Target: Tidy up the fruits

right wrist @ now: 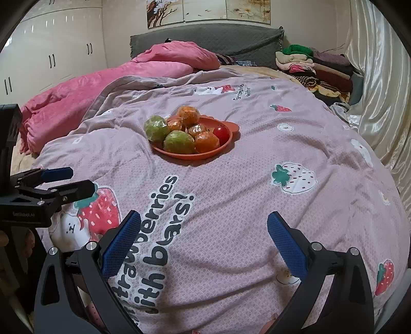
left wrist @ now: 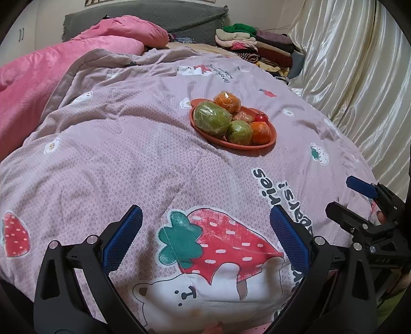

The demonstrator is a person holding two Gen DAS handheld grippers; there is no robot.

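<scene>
Above the quilt [left wrist: 179, 144], left gripper [left wrist: 205, 231] and right gripper [right wrist: 204, 231] gape wide, empty.

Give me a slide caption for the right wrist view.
Right tool open above the strawberry quilt, facing an orange plate of wrapped fruits.

Tomato [left wrist: 261, 117] half hidden — wall picture [left wrist: 151, 2] cropped.

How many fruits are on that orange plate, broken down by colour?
On the orange plate:
Green fruits, wrapped: 2
Orange fruits, wrapped: 4
Red fruit: 1
Total: 7
</scene>
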